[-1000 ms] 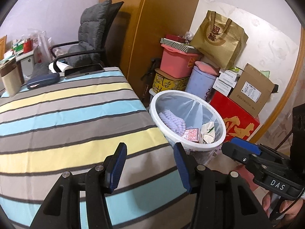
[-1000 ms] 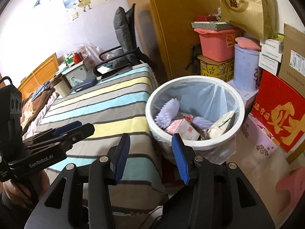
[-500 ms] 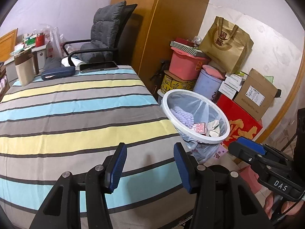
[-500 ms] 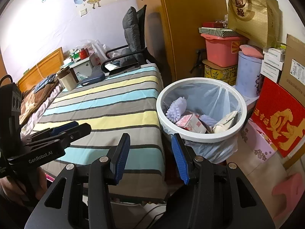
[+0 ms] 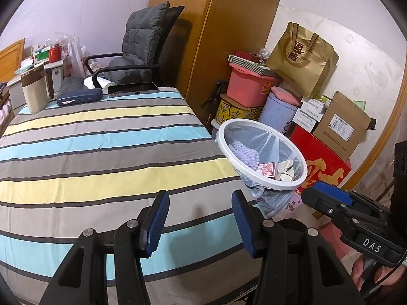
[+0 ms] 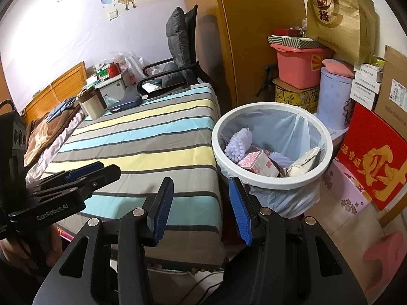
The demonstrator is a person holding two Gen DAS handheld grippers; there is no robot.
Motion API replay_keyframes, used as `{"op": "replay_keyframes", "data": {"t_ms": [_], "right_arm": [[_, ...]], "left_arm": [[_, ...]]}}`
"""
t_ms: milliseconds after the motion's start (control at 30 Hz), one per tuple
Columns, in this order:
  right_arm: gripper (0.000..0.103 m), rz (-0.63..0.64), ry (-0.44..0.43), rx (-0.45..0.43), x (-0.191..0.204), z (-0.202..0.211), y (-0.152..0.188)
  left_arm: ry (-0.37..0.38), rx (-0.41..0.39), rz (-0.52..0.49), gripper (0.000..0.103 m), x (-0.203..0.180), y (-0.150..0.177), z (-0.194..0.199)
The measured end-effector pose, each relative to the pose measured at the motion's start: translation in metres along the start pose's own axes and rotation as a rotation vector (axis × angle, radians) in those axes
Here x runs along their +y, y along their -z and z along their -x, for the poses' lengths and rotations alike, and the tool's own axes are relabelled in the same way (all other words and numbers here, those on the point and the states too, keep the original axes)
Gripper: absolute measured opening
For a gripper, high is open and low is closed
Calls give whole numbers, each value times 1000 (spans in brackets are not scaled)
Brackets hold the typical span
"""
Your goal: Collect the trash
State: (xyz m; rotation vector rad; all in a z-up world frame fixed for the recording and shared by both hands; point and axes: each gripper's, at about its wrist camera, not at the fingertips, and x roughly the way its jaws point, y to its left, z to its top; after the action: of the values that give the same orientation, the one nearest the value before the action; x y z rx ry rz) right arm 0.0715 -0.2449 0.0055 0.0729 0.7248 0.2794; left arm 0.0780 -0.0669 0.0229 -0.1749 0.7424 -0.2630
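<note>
While both units hang over the near edge of the table, the left gripper has its blue pads apart w/ nothing between them; only striped cloth shows in the gap. Right gripper: same condition, pads spread, gap empty, pointing at the table corner and the bin's near rim. Each unit is visible in the other's view (left one at the left edge of the right-wrist view, right one at the lower right of the left-wrist view), held side by side, apart from each other.

Table: covered w/ a cloth striped grey, yellow and light blue. Near and mid sections carry no items.

Trash bin: white, round, lined w/ a clear bag, standing on the floor just beside the table's right edge. Contents: lilac bumpy brush-like item, pink-and-white carton, crumpled pale wrapper. Further contents under these: cannot tell.

Far end of table: beige-and-brown lidded jug at the left corner, dark blue case beside it, flat phone or tablet at the edge.

Beyond: grey-cushioned office chair, wooden wardrobe. Right of bin: stacked storage, i.e. pink tub, lilac canister, red box, cardboard box, gold paper bag.
</note>
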Motion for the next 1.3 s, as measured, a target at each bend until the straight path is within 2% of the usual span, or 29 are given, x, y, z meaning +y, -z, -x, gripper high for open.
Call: {"op": "replay_keyframes", "data": {"t_ms": [1300], "right_arm": [[48,-4,-2,9,1,-3,0]], "left_arm": [[-40,11,-12,51,2,4,-2]]}}
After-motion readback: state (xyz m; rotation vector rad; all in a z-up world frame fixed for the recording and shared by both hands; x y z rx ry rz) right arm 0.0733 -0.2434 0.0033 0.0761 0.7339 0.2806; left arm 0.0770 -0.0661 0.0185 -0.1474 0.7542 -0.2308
